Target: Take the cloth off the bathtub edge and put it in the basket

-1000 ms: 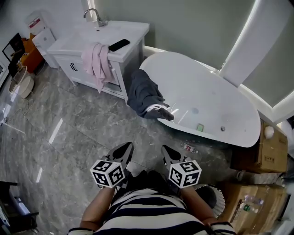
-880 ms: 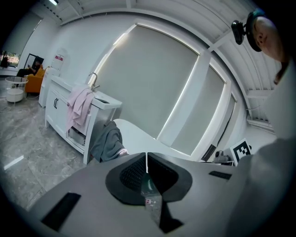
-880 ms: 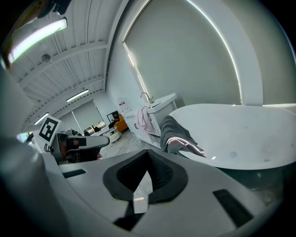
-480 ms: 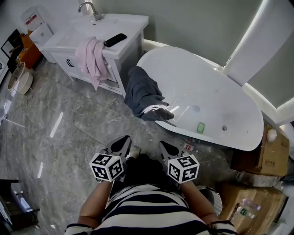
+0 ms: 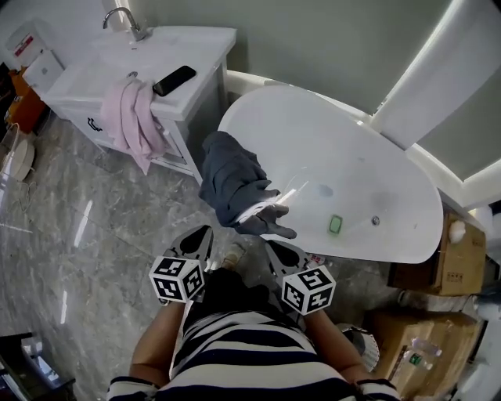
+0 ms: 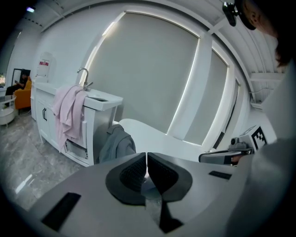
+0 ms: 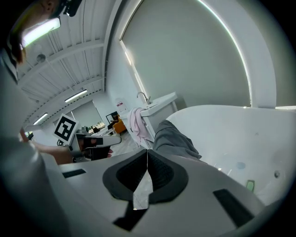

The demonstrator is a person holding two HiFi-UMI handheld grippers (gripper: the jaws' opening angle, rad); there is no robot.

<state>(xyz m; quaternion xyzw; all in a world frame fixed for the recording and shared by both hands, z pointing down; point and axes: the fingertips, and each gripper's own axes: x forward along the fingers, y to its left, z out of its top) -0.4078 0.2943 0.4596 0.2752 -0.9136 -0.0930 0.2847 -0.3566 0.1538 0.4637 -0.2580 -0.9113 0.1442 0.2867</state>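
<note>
A dark grey cloth (image 5: 232, 182) hangs over the near left edge of the white bathtub (image 5: 368, 168), one end trailing down toward the floor. In the head view both grippers are held low in front of the person, short of the cloth. My left gripper (image 5: 203, 233) is shut and empty, with the cloth (image 6: 116, 143) ahead and a little left of its tips (image 6: 146, 159). My right gripper (image 5: 272, 246) is also shut and empty, and the cloth (image 7: 175, 137) lies just beyond its tips (image 7: 147, 156). A round white-rimmed container (image 5: 362, 342), maybe the basket, stands at the person's right.
A white vanity (image 5: 94, 78) stands left of the tub, with a pink towel (image 5: 131, 117), a black phone (image 5: 174, 80) and a faucet (image 5: 124, 19) on it. A small green item (image 5: 335, 225) lies in the tub. Cardboard boxes (image 5: 462, 254) stand at the right.
The person has stepped toward the tub. Both shut grippers have moved forward, and the grey cloth now lies much closer to their tips.
</note>
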